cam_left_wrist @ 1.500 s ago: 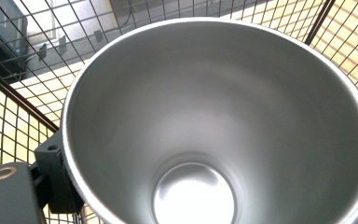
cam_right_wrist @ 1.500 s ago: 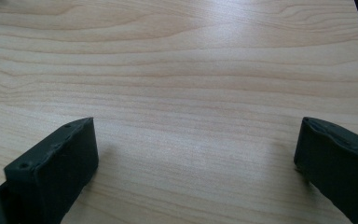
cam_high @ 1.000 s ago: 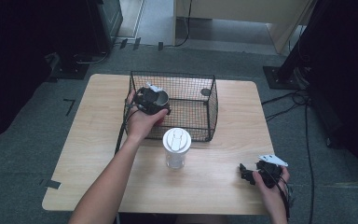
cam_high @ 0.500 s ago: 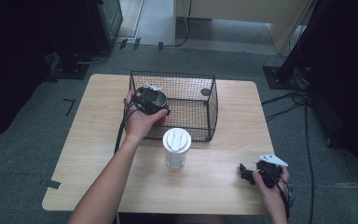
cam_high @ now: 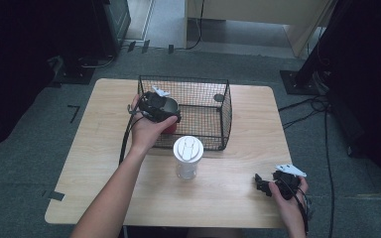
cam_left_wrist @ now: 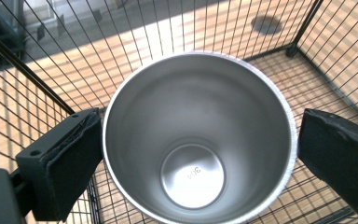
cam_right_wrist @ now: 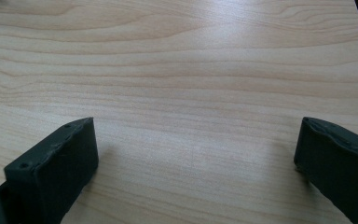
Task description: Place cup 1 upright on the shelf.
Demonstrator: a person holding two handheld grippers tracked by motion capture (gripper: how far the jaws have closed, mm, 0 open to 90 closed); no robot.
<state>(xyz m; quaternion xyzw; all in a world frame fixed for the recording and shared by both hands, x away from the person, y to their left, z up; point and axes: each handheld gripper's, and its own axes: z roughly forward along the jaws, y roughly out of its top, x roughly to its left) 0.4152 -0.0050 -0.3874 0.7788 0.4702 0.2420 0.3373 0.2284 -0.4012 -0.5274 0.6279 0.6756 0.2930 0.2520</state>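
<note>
A steel-lined cup (cam_left_wrist: 196,140), red on the outside (cam_high: 169,126), stands inside the black wire basket (cam_high: 225,106) at its near left corner. My left gripper (cam_high: 158,106) hangs over it and looks straight down into it. Its jaws (cam_left_wrist: 198,135) are spread wide on either side of the rim; the left jaw touches the rim and the right one stands a sliver off. My right gripper (cam_high: 262,184) rests low at the table's front right, open (cam_right_wrist: 196,149), with bare wood between its jaws.
A clear tumbler with a white lid (cam_high: 187,157) stands just in front of the basket, between my two hands. The basket sits at the back middle of the wooden table (cam_high: 104,163). A round dark hole (cam_left_wrist: 265,24) marks the tabletop beyond the basket's far corner.
</note>
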